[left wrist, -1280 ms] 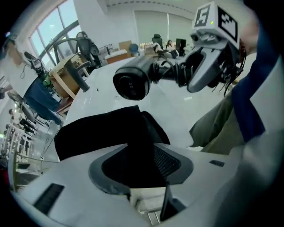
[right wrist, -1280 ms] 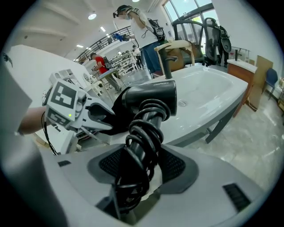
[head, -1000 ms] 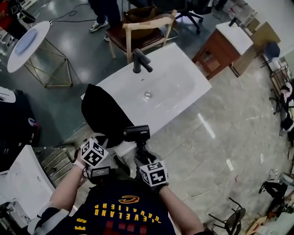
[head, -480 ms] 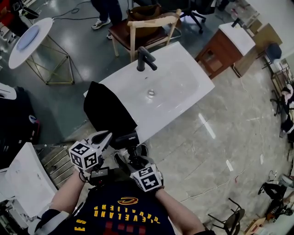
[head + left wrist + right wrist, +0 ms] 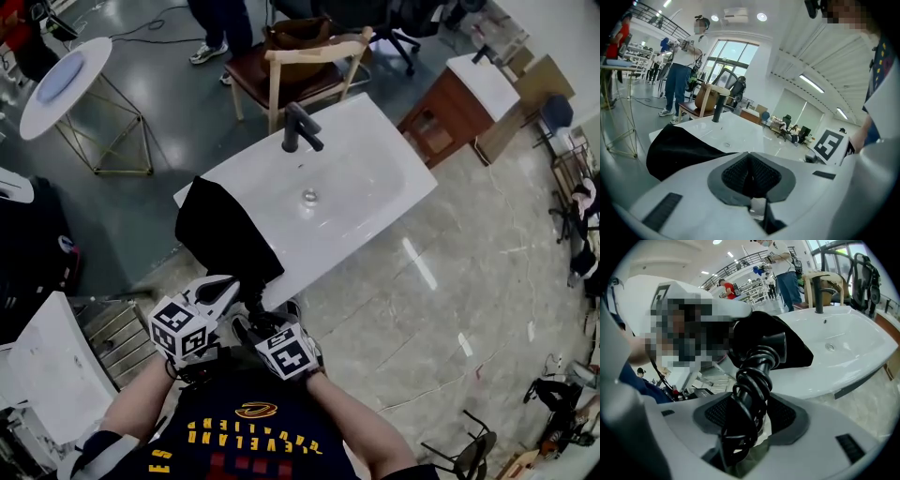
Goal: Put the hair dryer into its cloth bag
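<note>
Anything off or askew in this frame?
Only the black cloth bag: it droops over the near corner of the white sink counter, half off. The black hair dryer, cord coiled round its handle, sits in the right gripper. Nothing damaged.

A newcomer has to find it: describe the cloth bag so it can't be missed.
Find the white washbasin with the black tap in the middle of the room. Over its corner nearest the person hangs the cloth bag: a limp, matte black sheet of fabric, unlike the hard hair dryer with its coiled cord beside it.
</note>
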`<move>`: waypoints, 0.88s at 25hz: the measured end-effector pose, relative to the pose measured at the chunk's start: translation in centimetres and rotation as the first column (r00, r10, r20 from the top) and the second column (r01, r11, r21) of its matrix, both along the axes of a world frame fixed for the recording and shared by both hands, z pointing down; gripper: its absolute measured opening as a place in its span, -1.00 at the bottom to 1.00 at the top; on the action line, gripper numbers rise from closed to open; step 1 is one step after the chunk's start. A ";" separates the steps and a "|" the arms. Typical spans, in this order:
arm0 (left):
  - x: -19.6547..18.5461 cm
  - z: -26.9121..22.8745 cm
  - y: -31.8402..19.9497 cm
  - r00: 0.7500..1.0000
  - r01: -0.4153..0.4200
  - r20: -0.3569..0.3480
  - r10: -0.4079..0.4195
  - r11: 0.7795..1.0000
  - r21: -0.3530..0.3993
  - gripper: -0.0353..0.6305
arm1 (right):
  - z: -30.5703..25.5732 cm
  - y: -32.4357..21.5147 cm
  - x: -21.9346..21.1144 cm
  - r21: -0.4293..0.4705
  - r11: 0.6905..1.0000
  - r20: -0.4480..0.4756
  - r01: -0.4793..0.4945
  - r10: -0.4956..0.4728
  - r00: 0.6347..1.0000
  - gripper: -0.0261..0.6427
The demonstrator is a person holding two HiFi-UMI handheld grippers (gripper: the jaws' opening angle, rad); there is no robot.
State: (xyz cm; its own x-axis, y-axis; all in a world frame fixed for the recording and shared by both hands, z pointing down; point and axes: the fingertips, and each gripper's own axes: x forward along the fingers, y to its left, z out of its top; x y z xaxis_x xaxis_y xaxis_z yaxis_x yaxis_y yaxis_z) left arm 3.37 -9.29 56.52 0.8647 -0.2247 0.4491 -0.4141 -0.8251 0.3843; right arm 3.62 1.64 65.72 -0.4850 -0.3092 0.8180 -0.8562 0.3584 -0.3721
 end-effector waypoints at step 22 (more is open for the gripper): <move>-2.2 -1.7 1.6 0.993 0.117 -0.034 -0.117 0.993 -0.012 -0.84 | 1.3 -13.2 -2.0 0.022 0.998 0.126 -0.059 0.056 0.990 -0.22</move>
